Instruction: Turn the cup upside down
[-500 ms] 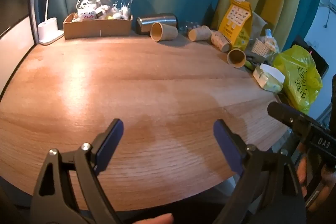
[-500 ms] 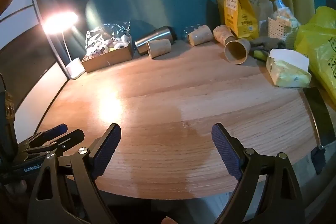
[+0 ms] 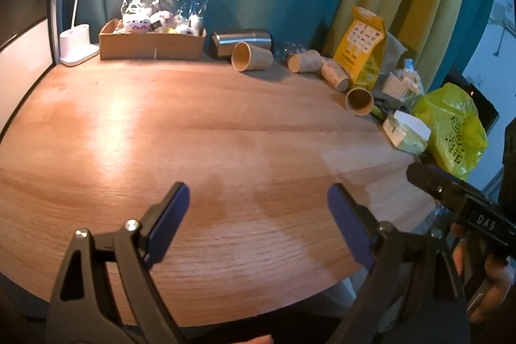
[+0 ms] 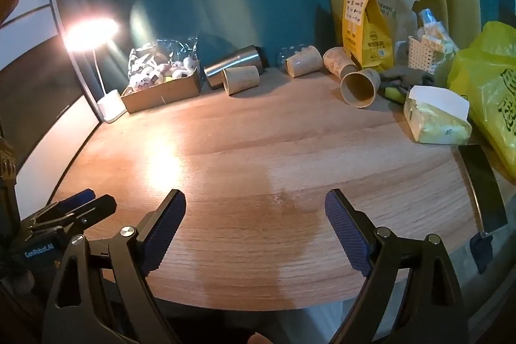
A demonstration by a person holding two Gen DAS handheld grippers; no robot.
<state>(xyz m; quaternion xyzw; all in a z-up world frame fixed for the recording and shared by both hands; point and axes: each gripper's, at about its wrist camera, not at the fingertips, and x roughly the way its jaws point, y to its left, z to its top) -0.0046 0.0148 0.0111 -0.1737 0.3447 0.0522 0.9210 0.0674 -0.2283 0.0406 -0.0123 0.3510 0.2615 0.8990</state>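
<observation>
Several tan paper cups lie on their sides along the far edge of the wooden table: one by a steel tumbler, one further right, a patterned one, and one with its mouth toward me. The same cups show in the right wrist view. My left gripper is open and empty over the near table edge. My right gripper is open and empty, also near the front edge. Both are far from the cups.
A steel tumbler, a cardboard box of toys and a lit desk lamp stand at the back. A yellow pouch, a white basket, a tissue pack and a yellow bag crowd the right side.
Nothing has visibly changed; both grippers hold the same place and stay open.
</observation>
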